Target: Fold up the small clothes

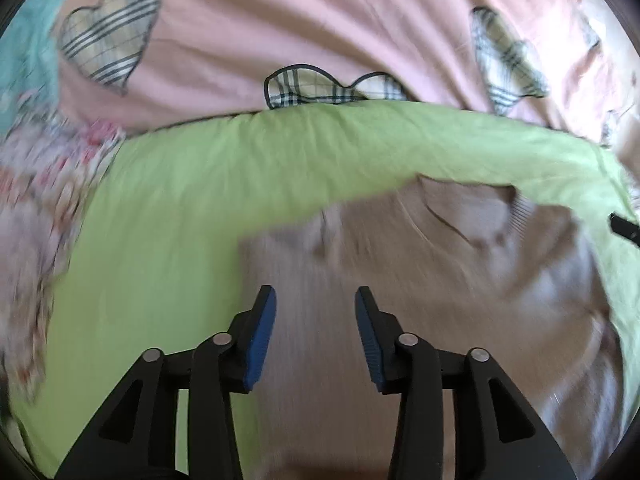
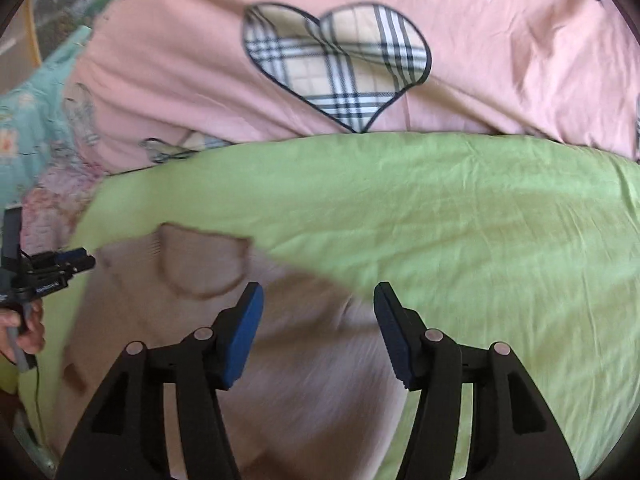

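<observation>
A bed fills both views, spread with a pink cover (image 2: 192, 40) printed with plaid hearts (image 2: 336, 64). Over its near part lies a green sheet (image 2: 460, 220), wrinkled and flat. At the left edge sit a teal cloth (image 1: 28, 40) and a floral cloth (image 1: 44, 184), both blurred.

A beige garment (image 1: 420, 280) lies on the sheet, its rounded neckline (image 2: 202, 264) toward the pink cover. In the left wrist view it spreads from the middle to the right; in the right wrist view it lies at lower left, its far edge blurred.

The left hand-held gripper (image 1: 316, 312) hangs over the garment with its blue pads (image 1: 262, 340) apart and nothing between them; only cloth shows below the gap. The right hand-held gripper (image 2: 318, 312) also stands open and empty, its left finger above the garment, its right finger above the bare sheet.

In the right wrist view the left hand-held gripper shows at the left edge, near the garment's corner, gripped by a hand (image 2: 24, 332). A dark tip of the right one shows at the right edge of the left wrist view.
</observation>
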### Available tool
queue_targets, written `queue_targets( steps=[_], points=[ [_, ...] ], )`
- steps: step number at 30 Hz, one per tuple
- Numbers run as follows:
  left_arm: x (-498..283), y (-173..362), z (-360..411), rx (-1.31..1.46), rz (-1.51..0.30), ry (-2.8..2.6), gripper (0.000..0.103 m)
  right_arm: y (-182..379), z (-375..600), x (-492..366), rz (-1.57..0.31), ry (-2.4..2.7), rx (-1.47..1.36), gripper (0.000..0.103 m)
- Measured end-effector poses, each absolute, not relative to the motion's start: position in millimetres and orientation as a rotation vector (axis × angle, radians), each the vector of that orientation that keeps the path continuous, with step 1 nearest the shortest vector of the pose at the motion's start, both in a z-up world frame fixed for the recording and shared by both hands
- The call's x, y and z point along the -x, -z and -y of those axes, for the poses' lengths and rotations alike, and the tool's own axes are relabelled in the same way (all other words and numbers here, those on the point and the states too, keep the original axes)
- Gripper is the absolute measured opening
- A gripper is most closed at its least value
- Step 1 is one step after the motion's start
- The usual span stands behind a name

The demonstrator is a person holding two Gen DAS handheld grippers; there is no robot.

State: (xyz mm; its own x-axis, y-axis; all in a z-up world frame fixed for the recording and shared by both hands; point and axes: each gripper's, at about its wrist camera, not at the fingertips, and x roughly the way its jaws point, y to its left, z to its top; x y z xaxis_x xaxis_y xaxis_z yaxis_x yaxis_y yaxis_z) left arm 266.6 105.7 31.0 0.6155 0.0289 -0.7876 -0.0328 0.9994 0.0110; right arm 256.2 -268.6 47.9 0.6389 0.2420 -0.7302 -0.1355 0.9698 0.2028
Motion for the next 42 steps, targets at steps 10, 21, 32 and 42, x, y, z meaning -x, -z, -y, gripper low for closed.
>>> queue_targets(
  steps=[10, 21, 32, 42],
  points=[
    [-107, -8, -103, 0.183, -0.954, -0.023, 0.059, -25, 248, -106, -0.900, -0.269, -0.254, 0.065],
    [-3, 9, -111, 0.259, -1.028, -0.123, 0.069, -16, 235, -9, -0.900, -0.244, -0.302, 0.070],
    [33, 61, -109, 0.564, -1.301, -0.144, 0.077, -10, 230, 39, -0.916, -0.262, -0.324, 0.070],
    [55, 63, -94, 0.426, -1.274, -0.103, 0.023, -20, 233, 64, -0.887, -0.270, -0.339, 0.072]
  ],
)
